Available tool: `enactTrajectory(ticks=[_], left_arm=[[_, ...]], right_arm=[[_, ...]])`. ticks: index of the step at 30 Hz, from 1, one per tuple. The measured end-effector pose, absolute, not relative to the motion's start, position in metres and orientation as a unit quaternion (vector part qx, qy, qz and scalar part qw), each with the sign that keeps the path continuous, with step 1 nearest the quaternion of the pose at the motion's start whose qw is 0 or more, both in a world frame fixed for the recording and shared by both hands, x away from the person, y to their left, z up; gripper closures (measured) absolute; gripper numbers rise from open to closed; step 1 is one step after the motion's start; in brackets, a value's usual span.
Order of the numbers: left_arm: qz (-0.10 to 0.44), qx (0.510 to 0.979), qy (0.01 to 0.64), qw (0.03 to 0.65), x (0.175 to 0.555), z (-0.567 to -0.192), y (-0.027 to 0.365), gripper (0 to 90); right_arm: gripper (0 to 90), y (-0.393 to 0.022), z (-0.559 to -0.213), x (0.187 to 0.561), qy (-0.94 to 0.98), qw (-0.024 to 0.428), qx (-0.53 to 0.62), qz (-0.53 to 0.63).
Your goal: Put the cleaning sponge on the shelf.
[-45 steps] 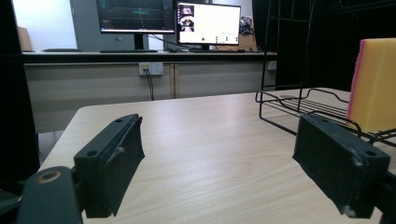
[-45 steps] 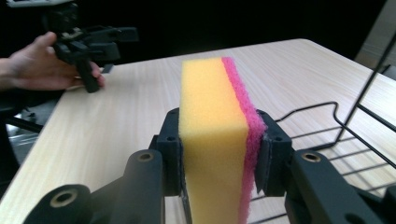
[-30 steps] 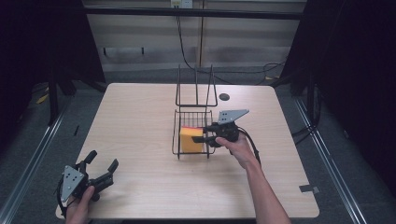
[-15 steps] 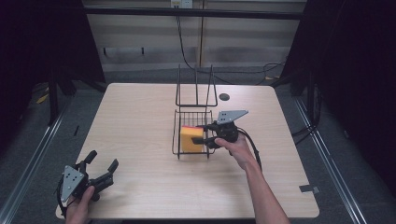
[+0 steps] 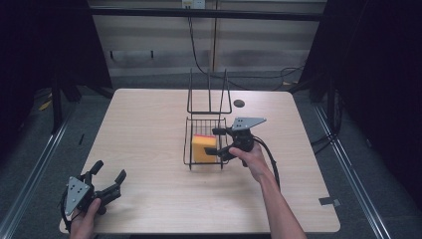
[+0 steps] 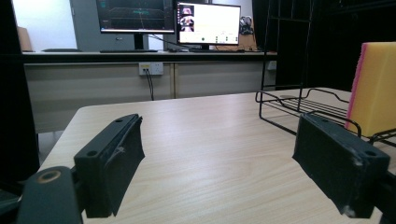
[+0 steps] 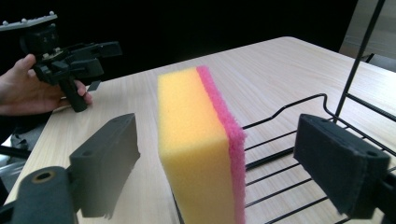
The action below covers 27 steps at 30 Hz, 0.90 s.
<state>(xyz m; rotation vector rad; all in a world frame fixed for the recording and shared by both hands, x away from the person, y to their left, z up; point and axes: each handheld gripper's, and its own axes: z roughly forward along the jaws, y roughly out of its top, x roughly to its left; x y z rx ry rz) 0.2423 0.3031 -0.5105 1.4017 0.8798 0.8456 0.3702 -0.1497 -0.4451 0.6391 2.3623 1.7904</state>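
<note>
The sponge stands on edge in the wire basket near the middle of the tabletop, its yellow foam broad face showing and a thin pink scouring layer along one side. The right hand-held gripper reaches into the basket from the right edge's side; its jaws have just been opening and now stand wide, one on either side of the sponge, with a clear gap between each pad and the foam (so nothing is gripped). In the right gripper view the sponge rises upright between the two black jaws, and the basket's wires run under and behind it.

The basket's tall wire handle stands at its far end, towards the far edge of the tabletop, and a small dark round hole sits in the tabletop just beyond it on the right. The basket's low rim lies between the sponge and the open tabletop on every side.

The left hand-held gripper rests near the near left corner of the tabletop, well apart from the basket, jaws spread with nothing between them. In the left gripper view, monitors stand on a desk past the far edge.
</note>
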Motion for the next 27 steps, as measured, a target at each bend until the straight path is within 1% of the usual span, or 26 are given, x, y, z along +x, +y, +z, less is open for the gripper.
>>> enactTrajectory(ticks=[27], left_arm=[[0.365,0.604,0.379,0.598,0.242,-0.511,0.303,15.5]], right_arm=[[13.6,-0.154,-0.434,0.359,0.777,0.076,0.223,0.583]])
